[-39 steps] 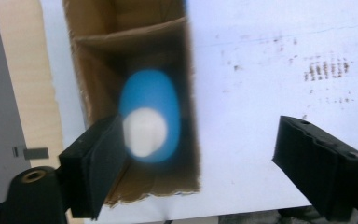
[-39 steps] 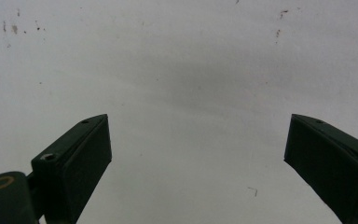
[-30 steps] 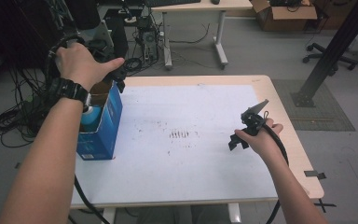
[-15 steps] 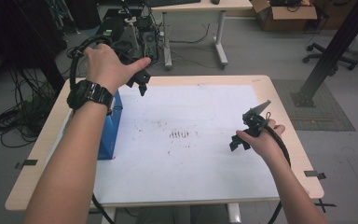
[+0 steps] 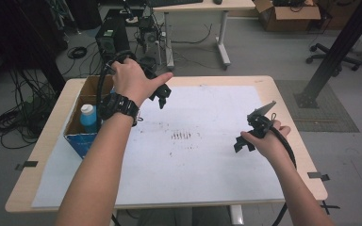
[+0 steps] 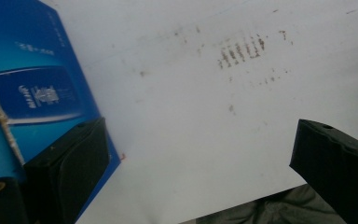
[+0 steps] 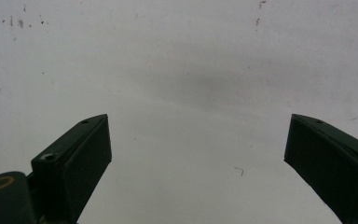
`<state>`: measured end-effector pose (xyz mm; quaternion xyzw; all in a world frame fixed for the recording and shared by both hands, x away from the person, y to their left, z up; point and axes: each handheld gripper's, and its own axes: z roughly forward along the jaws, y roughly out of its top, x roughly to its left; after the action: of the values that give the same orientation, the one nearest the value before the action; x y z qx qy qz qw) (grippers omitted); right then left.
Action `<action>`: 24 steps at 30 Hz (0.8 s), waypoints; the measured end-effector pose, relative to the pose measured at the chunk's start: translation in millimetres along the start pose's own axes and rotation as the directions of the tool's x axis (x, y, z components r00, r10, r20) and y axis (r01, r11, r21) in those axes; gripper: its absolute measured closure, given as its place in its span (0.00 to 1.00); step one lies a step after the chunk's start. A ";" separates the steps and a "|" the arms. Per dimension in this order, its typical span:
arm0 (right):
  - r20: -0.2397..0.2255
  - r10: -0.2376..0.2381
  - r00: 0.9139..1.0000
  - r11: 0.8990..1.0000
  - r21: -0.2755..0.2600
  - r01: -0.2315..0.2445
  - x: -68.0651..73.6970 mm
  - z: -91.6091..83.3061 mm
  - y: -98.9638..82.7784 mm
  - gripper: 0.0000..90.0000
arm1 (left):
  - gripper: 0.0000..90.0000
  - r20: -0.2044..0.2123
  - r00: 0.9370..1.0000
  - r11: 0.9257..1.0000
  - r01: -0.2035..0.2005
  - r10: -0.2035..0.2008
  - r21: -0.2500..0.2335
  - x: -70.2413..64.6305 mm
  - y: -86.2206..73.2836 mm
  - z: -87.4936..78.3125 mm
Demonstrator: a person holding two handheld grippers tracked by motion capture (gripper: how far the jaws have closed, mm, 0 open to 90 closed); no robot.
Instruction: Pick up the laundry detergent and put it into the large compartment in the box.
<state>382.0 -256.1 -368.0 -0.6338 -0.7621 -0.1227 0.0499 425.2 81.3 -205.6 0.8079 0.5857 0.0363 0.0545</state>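
On the wooden table [image 5: 283, 89] lies a white stained sheet [image 5: 207, 160]. At its left edge stands a blue open cardboard box [image 5: 78, 136], holding a blue bottle with a white cap [image 5: 88, 117]. Beside the box hangs the left gripper [image 5: 161, 95], its fingers spread wide. Over bare sheet at the right, the right gripper [image 5: 246, 139] has its fingers [image 7: 74, 158] spread wide too.
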 end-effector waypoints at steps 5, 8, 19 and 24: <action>0.001 0.002 1.000 1.000 -0.002 -0.002 -1.8 -0.4 -1.5 0.08 | 0.06 0.006 1.000 1.000 -0.008 0.008 0.004 -4.8 1.0 7.3; 0.001 0.007 1.000 1.000 0.000 -0.007 -2.8 -1.3 -2.4 0.08 | 0.05 0.011 1.000 1.000 -0.012 0.012 0.004 -5.4 0.8 9.8; 0.001 0.001 1.000 1.000 0.003 -0.001 0.1 -0.9 -2.0 0.08 | 0.05 0.016 1.000 1.000 -0.020 0.019 0.010 -5.3 -1.7 15.3; 0.003 -0.002 1.000 1.000 0.001 0.002 0.5 -1.8 -1.8 0.08 | 0.05 0.018 1.000 1.000 -0.024 0.024 0.011 -6.3 -1.7 15.2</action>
<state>379.9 -256.4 -366.3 -0.6333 -0.7628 -0.1212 0.0490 423.5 75.2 -220.8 0.8154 0.5757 0.0266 0.0547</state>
